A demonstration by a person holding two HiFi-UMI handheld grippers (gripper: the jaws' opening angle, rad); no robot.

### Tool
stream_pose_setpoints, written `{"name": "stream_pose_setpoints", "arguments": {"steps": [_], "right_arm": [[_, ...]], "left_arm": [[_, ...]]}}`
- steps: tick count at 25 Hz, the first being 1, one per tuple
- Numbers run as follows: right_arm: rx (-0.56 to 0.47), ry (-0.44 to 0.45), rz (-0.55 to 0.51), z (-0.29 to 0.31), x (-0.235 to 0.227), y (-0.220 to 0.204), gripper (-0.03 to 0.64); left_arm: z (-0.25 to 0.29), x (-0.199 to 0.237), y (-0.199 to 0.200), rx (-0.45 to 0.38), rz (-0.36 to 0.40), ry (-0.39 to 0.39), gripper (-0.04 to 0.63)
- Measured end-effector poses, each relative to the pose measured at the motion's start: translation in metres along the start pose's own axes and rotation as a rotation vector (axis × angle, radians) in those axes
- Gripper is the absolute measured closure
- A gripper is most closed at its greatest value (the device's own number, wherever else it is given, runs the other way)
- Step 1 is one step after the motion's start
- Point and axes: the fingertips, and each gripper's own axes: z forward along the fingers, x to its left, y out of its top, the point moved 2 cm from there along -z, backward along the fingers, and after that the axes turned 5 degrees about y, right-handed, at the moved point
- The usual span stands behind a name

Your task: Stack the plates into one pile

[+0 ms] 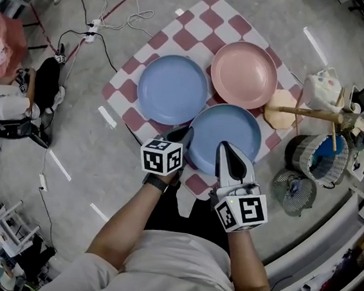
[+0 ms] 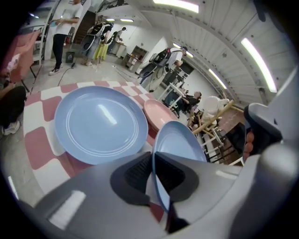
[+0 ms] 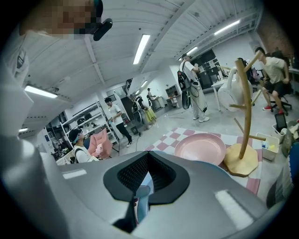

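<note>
Plates lie three to a checked cloth (image 1: 208, 21) on the floor in the head view: the far blue plate (image 1: 173, 89), the pink plate (image 1: 244, 74) and, closest to the person, the near blue plate (image 1: 225, 138). The left tongs (image 1: 185, 135) and the right tongs (image 1: 226, 151) both sit at that near plate's front rim, one at each side.

The left gripper view shows the left tongs closed on the thin rim of the near blue plate, which stands tilted up from the cloth. The far blue plate lies flat just beyond it, with the pink one behind.

In the right gripper view the right tongs pinch a pale blue edge, most likely the same rim. The pink plate and a wooden stand (image 3: 240, 158) lie ahead.

The step in hand looks like carrying this plate onto a neighbour. Both grips are shallow on a smooth rim, so lift evenly, keep the two tongs level with each other, clear the neighbour's rim, centre the plate, and let go only once it rests flat.
</note>
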Motion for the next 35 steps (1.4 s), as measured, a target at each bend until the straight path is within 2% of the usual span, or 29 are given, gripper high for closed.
{"name": "stream_pose_setpoints", "arguments": {"steps": [9, 25, 31, 35], "right_arm": [[-0.004, 0.048, -0.014, 0.023, 0.018, 0.008, 0.607], [0.035, 0.125, -0.05, 0.06, 0.037, 0.017, 0.607], [0.047, 0.127, -0.041, 0.065, 0.034, 0.011, 0.607], [0.055, 0.127, -0.039, 0.069, 0.033, 0.009, 0.607]], "left_arm": [[-0.023, 0.035, 0.033, -0.084, -0.094, 0.053, 0.568], [-0.049, 0.114, 0.074, -0.245, -0.334, 0.159, 0.557], [-0.05, 0.138, 0.077, -0.264, -0.439, 0.179, 0.555], [-0.049, 0.149, 0.081, -0.284, -0.483, 0.181, 0.555]]}}
